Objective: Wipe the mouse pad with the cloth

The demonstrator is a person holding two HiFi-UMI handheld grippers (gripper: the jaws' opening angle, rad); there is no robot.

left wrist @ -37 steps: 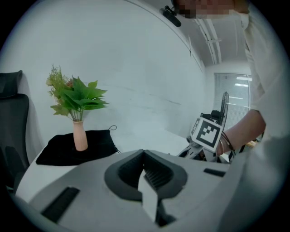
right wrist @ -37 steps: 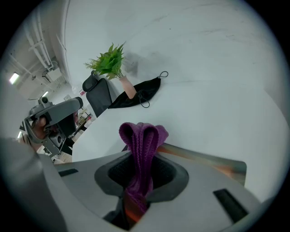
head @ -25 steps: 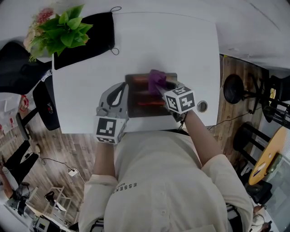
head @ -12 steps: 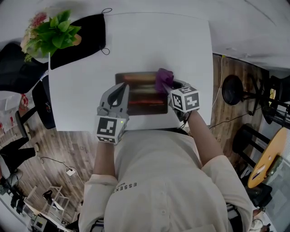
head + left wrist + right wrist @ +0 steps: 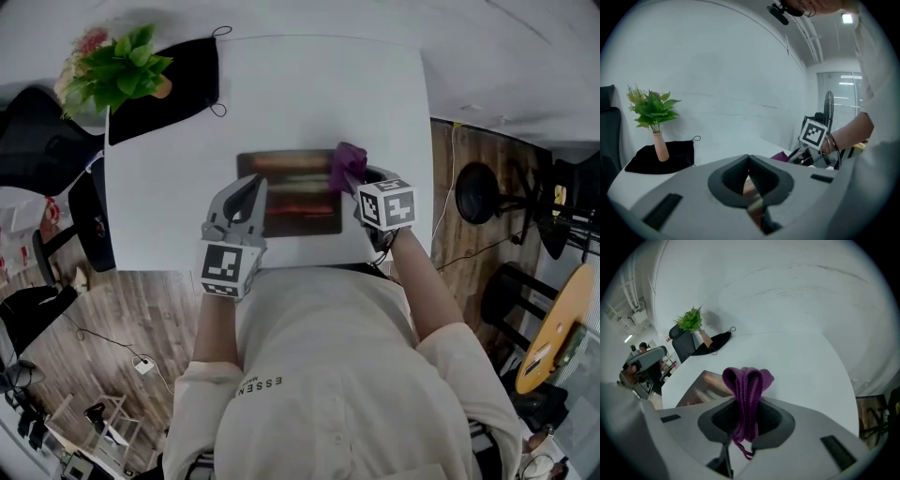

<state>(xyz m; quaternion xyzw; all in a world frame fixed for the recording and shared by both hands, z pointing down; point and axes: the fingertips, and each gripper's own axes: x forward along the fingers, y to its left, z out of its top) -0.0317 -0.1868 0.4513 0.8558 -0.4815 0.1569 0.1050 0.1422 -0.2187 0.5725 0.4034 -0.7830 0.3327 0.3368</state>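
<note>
- A plant (image 5: 117, 66) in a vase is standing on a black mat (image 5: 178, 80) at the white surface's (image 5: 309, 94) 10 o'clock corner.
- The left hand-held gripper (image 5: 251, 181), jaws narrowed together and empty, is sitting over the mouse pad's (image 5: 291, 211) 9 o'clock edge.
- The right hand-held gripper (image 5: 745, 420) is clamping the purple cloth (image 5: 347, 167) at the pad's 2 o'clock corner.
</note>
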